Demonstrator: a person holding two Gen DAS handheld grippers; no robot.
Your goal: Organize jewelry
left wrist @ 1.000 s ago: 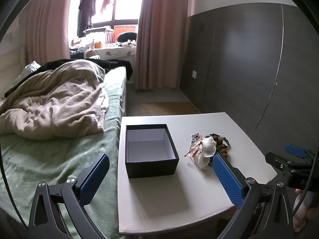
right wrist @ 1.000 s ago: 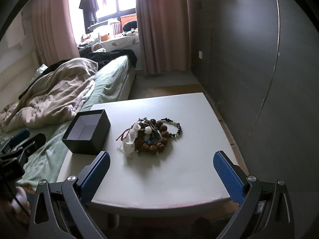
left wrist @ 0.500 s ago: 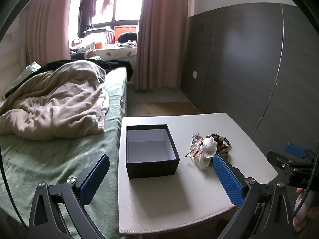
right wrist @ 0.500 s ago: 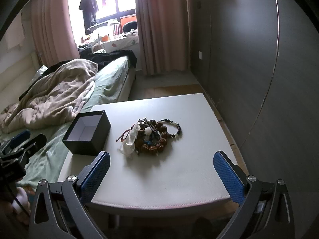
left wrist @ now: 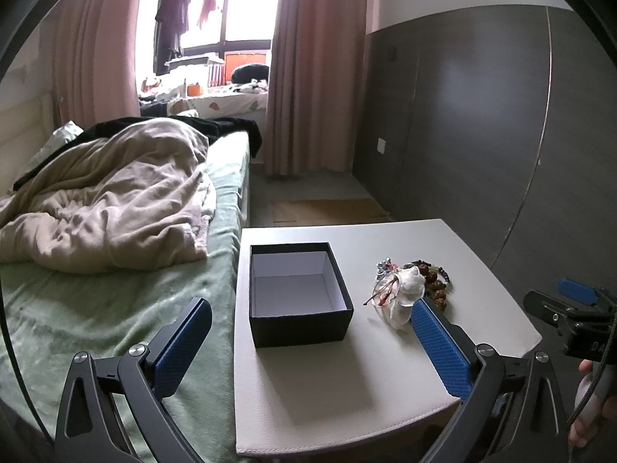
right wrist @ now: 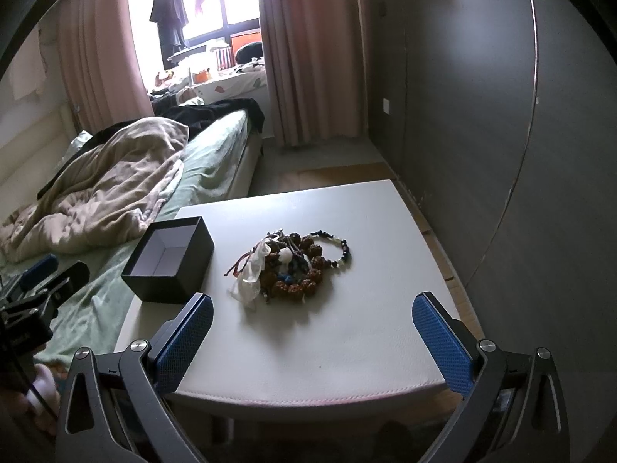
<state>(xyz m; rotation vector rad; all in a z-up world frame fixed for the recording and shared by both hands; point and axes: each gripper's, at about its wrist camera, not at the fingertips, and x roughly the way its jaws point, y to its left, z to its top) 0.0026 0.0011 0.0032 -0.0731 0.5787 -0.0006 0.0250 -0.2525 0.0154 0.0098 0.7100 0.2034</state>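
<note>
Both tongs, left (left wrist: 310, 337) and right (right wrist: 312, 332), gape wide and empty above the white counter (right wrist: 347, 347), where an open black box (right wrist: 169, 260) sits beside a tangled heap of beaded jewelry (right wrist: 293, 266).

right gripper (right wrist: 312, 341) wide apart, empty | jewelry pile (right wrist: 293, 266) mid-table (right wrist: 347, 355) | black box (right wrist: 169, 260) left of pile

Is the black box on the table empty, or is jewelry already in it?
Empty. The black box shows only its bare pale floor; the jewelry pile lies beside it on the table.
</note>
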